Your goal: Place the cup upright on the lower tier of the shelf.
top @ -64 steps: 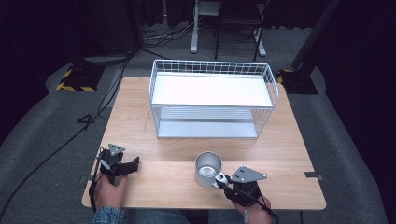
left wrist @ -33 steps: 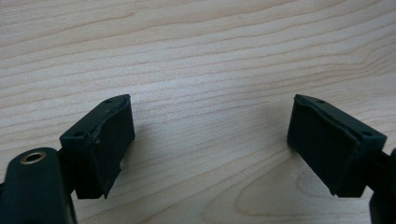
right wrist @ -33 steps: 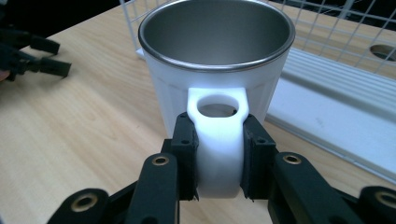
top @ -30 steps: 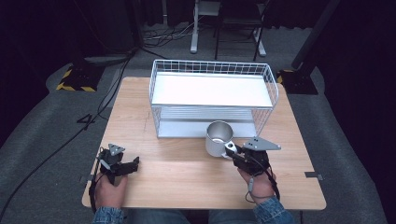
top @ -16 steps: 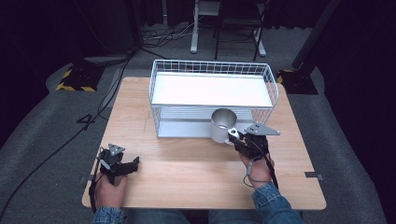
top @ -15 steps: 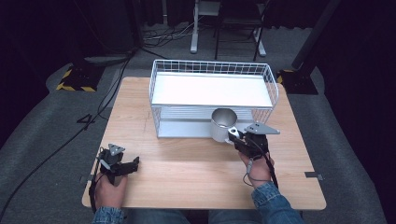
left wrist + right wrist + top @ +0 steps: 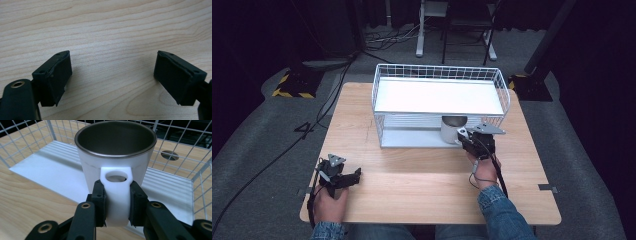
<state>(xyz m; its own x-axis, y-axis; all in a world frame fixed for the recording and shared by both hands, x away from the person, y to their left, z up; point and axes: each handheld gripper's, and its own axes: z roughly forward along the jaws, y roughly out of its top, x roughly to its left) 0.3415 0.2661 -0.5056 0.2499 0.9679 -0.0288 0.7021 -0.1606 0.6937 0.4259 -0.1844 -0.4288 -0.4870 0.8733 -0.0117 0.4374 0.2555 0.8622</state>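
A white mug (image 7: 115, 155) with a dark metal inside stands upright, and my right gripper (image 7: 117, 203) is shut on its white handle (image 7: 117, 195). In the high view the mug (image 7: 453, 128) sits at the open front of the white wire rack (image 7: 439, 75), on the lower shelf (image 7: 412, 135) beneath the top shelf, with the right gripper (image 7: 466, 137) just in front of it. My left gripper (image 7: 354, 175) rests near the table's front left corner, open, with bare wood between its pads (image 7: 56, 75).
The wooden table (image 7: 427, 190) has free room across its front half. The rack's wire walls (image 7: 200, 187) rise close around the mug on the right and behind. A round cable hole (image 7: 169, 155) shows in the table beyond the rack.
My right gripper has carried the mug from the front of the table forward to the rack's lower shelf opening. The left gripper has stayed where it was.
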